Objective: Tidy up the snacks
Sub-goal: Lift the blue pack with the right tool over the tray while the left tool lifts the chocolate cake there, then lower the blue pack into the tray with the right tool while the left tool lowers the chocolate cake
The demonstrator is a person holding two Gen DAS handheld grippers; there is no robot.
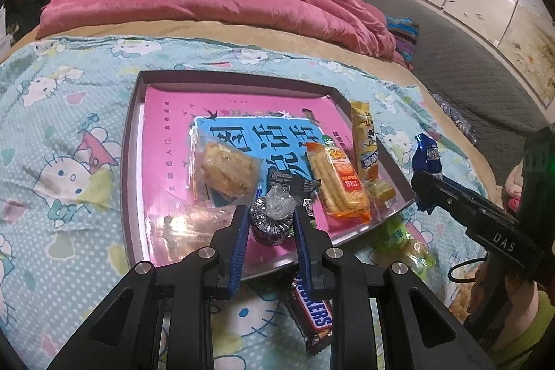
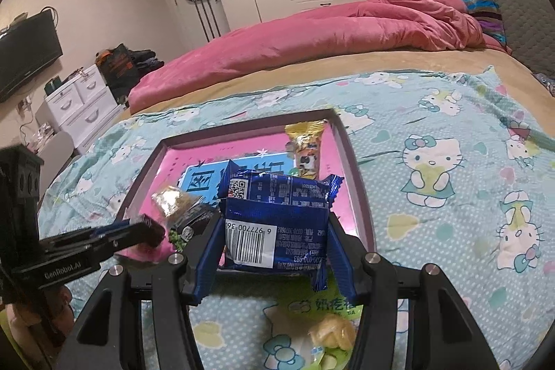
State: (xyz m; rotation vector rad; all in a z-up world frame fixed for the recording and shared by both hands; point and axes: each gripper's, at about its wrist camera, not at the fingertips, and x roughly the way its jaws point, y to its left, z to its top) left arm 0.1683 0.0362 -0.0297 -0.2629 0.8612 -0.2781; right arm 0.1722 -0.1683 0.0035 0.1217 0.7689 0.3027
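Note:
A dark-rimmed tray with a pink and blue lining lies on the Hello Kitty bedspread. In it lie a clear-wrapped pastry, an orange biscuit pack and a yellow snack pack. My left gripper is shut on a round dark foil-wrapped snack above the tray's near edge. My right gripper is shut on a blue snack packet, held above the tray's near right corner; it also shows in the left wrist view.
A Snickers bar lies on the bedspread under my left gripper. A green packet of yellow candies lies under my right gripper, outside the tray. A pink quilt is piled at the back of the bed.

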